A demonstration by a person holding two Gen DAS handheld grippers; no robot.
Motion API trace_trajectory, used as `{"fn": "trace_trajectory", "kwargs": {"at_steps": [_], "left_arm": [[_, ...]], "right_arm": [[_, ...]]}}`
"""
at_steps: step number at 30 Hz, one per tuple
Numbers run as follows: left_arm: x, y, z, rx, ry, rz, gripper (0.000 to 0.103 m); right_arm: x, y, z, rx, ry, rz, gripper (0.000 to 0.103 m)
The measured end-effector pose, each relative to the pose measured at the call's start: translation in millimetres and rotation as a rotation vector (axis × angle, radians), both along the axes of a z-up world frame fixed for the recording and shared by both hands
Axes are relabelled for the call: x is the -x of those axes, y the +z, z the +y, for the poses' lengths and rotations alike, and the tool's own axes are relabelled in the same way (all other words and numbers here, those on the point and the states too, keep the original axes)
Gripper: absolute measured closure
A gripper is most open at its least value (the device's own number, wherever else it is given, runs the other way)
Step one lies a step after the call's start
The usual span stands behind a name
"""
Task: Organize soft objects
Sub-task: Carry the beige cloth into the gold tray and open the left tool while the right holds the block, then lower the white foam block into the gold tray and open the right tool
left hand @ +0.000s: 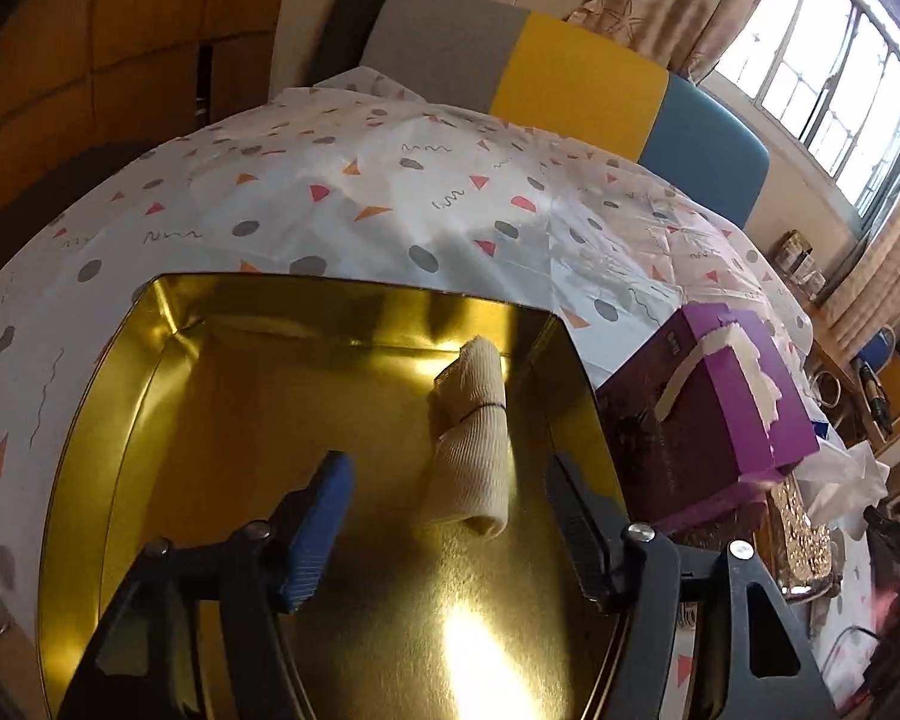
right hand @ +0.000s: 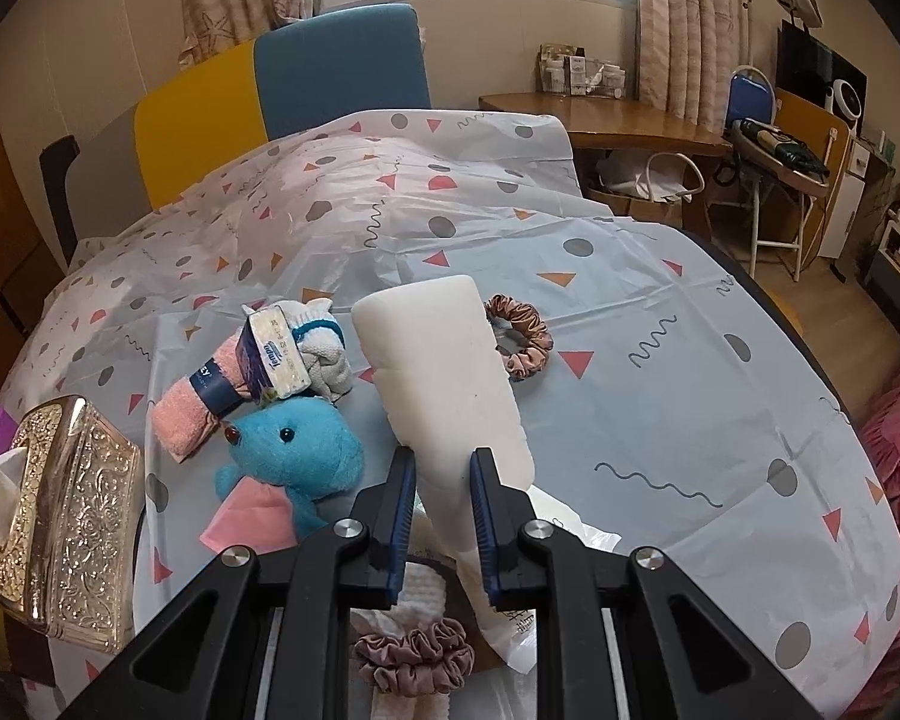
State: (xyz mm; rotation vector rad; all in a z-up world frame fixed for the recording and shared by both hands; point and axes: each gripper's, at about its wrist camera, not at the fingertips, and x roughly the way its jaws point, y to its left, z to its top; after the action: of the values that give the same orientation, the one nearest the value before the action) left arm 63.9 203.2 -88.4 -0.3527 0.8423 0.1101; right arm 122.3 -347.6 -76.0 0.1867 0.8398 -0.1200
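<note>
Foam, white and block-shaped (right hand: 444, 372), stands pinched between the blue pads of my right hand-held gripper (right hand: 441, 480), jaws nearly closed on its lower end. Its long axis runs straight away from me along the fingers, tilted up over the patterned sheet (right hand: 690, 420) that covers the bed. That is the relation that matters: the block points away from the gold tin (left hand: 120, 396), which shows only in the left wrist view, so I judge the right hand must swing it across toward that side.

My left hand-held gripper (left hand: 450, 516) hangs open over the tin with nothing between its pads. A rolled beige cloth (left hand: 471, 438) already lies inside, just ahead of the fingertips and toward the tin's right wall, lengthwise along my fingers.

A blue plush (right hand: 294, 450), a rolled pink towel (right hand: 192, 414) and a scrunchie (right hand: 519, 336) lie on the sheet, not yet sorted.
</note>
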Motion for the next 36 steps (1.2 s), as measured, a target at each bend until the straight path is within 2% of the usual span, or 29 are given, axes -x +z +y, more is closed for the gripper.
{"fn": "trace_trajectory", "kwargs": {"at_steps": [5, 11, 14, 18, 20, 24, 27, 30, 36], "left_arm": [[21.2, 0.5, -4.2, -0.036, 0.028, 0.011, 0.028], [41.4, 3.7, -2.6, -0.124, 0.081, 0.030, 0.028], [51.4, 7.9, 0.9, -0.164, 0.106, 0.007, 0.026], [61.8, 10.6, 11.3, -0.172, 0.152, -0.001, 0.022], [65.6, 11.3, 17.0, -0.156, 0.158, -0.001, 0.020], [77.0, 14.2, 26.2, -0.154, 0.192, -0.017, 0.011], [83.9, 16.5, 32.1, -0.177, 0.219, -0.022, 0.010], [90.6, 17.8, 39.0, -0.188, 0.248, -0.023, 0.009], [100.8, 14.7, 53.1, -0.181, 0.289, -0.021, 0.009]], "right_arm": [[3.5, 8.3, 5.0, -0.127, 0.026, -0.020, 0.086], [5.2, 39.4, 54.0, -0.176, 0.143, -0.077, 0.086], [4.9, 67.4, 92.3, -0.195, 0.235, -0.120, 0.086], [4.1, 100.2, 154.5, -0.234, 0.381, -0.154, 0.086], [6.7, 111.4, 190.8, -0.246, 0.457, -0.160, 0.086], [19.7, 123.7, 270.2, -0.288, 0.642, -0.153, 0.086], [32.9, 116.8, 330.0, -0.273, 0.755, -0.108, 0.085], [40.8, 89.7, 380.0, -0.220, 0.821, -0.034, 0.085], [48.9, 21.0, 431.5, -0.157, 0.825, 0.157, 0.083]]}}
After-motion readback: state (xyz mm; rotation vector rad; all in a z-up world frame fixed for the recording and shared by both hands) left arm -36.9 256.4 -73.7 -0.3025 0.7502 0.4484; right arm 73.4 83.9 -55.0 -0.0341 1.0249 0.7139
